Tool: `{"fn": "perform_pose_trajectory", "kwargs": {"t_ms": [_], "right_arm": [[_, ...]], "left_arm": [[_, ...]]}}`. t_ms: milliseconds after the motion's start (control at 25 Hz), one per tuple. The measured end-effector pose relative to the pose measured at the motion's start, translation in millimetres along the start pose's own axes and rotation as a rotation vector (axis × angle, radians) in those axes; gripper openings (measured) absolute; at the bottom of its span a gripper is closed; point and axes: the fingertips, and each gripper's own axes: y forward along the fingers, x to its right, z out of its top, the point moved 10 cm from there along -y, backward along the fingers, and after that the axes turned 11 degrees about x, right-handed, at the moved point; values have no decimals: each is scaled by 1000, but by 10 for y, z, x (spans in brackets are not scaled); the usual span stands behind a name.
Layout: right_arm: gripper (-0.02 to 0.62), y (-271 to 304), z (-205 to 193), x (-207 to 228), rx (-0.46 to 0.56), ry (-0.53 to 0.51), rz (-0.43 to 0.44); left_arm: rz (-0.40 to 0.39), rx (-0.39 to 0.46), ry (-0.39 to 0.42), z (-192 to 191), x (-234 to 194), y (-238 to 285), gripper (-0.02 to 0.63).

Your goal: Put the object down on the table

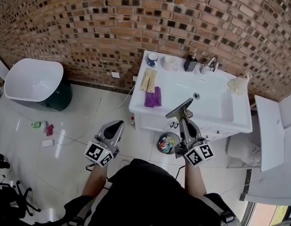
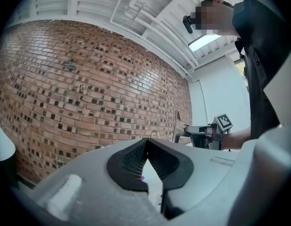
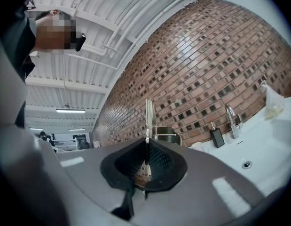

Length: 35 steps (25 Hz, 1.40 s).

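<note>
My right gripper (image 1: 183, 120) is shut on the handle of a flat metal tool like a squeegee (image 1: 179, 109), held in the air in front of the white sink counter (image 1: 183, 86). In the right gripper view the tool's thin blade (image 3: 147, 117) stands upright, edge-on, out of the closed jaws of the right gripper (image 3: 146, 144). My left gripper (image 1: 116, 125) hangs over the floor to the left, shut, with nothing in it; its pads meet at the tip of the left gripper (image 2: 146, 142). The left gripper view shows the tool (image 2: 177, 126) off to the right.
On the counter lie a purple cloth (image 1: 153, 98), a beige item (image 1: 148, 80), a cup (image 1: 152, 59), a dark soap bottle (image 1: 191, 63) and a faucet (image 1: 211, 64). A waste bin (image 1: 168, 142) stands below. A white tub (image 1: 35, 81) sits far left, a white panel (image 1: 270, 131) right.
</note>
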Motion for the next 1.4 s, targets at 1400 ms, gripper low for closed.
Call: {"fn": "perform_pose_trajectory", "kwargs": {"t_ms": [1400], "right_arm": [[8,-2077,940,534,215,-189,-621]], "left_arm": [[-671,-69,-185,-754,1342,2377,-2]]}}
